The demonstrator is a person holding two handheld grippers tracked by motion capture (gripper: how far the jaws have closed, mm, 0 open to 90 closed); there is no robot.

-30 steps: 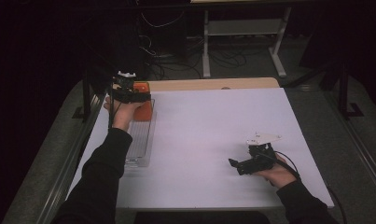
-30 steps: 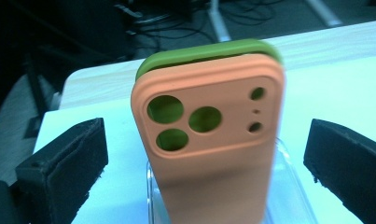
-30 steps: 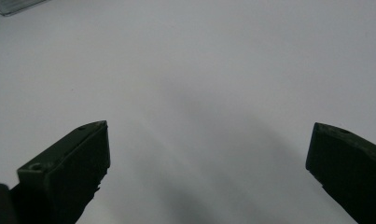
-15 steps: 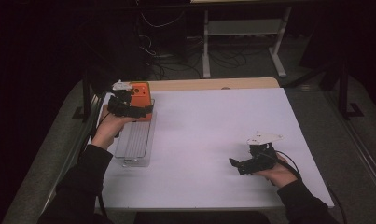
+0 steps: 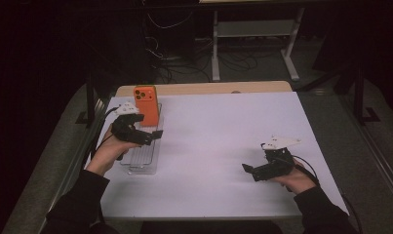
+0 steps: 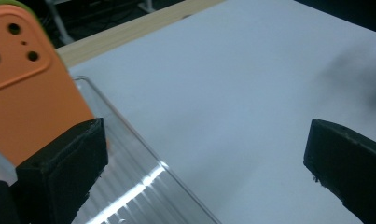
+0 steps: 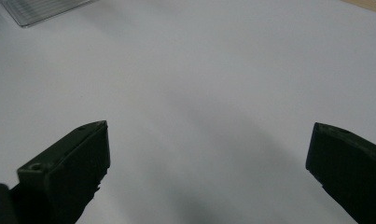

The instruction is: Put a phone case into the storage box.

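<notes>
White table (image 5: 218, 141): orange phone (image 5: 145, 105) upright in clear tray (image 5: 141, 158).

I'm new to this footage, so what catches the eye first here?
The orange phone case stands upright at the far end of the clear ridged tray on the table's left. The open left gripper hangs beside it; the right gripper, also open, rests over bare white tabletop.

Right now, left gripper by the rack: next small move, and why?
Probably draw the left gripper back a little further from the orange phone case. The case stands upright in the clear rack, apparently free of the wide-open jaws, so it looks placed. The right gripper rests open on the white table.
</notes>
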